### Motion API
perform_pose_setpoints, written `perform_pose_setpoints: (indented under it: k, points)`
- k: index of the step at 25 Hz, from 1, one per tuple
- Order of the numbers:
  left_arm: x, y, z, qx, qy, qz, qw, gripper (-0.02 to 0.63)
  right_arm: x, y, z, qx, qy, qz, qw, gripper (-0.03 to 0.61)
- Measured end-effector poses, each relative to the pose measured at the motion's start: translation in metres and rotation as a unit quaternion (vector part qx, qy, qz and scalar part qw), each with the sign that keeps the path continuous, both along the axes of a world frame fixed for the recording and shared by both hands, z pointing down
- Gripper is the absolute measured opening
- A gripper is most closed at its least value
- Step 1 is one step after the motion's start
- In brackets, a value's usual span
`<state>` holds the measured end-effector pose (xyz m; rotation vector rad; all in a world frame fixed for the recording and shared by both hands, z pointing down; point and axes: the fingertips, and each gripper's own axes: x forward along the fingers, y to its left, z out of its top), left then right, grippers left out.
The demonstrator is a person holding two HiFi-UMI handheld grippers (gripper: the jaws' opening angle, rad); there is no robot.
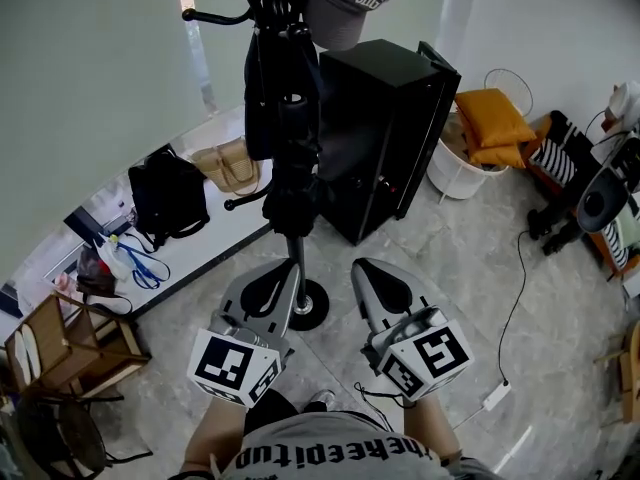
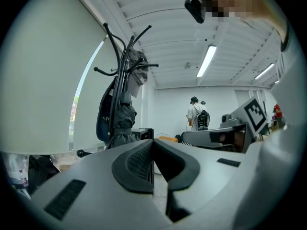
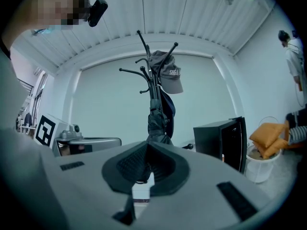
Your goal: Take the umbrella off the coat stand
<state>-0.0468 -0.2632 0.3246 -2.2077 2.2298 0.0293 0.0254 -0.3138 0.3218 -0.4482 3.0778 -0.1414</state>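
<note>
Umbrella (image 1: 290, 153) not yet taken: I was on the approach, with both hand-held grippers clenched and empty.

Furled and dark, it hung against the pole of the coat stand (image 1: 309, 309), below a grey cap (image 3: 168, 73). My left hand-held gripper (image 1: 289, 267) and right hand-held gripper (image 1: 363, 265) pointed toward it, apart from it. As I judged it, the next move called for opening one pair of jaws, closing on the bundled canopy and lifting it off its hook. The cap's lettering looked like "SHGA"; the rest was unreadable.
</note>
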Motion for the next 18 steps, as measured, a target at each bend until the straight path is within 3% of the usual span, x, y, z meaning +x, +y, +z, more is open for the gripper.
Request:
perform_pose_setpoints:
  k: [10, 18]
  points:
    - [-0.025, 0.004, -0.014, 0.004, 0.009, -0.007, 0.9999, 0.017, -0.025, 0.0, -0.018, 0.027, 0.0, -0.016, 0.999, 0.011]
    - [-0.052, -0.008, -0.036, 0.01, 0.003, 0.02, 0.9997, 0.017, -0.049, -0.009, -0.033, 0.032, -0.004, 0.004, 0.999, 0.011]
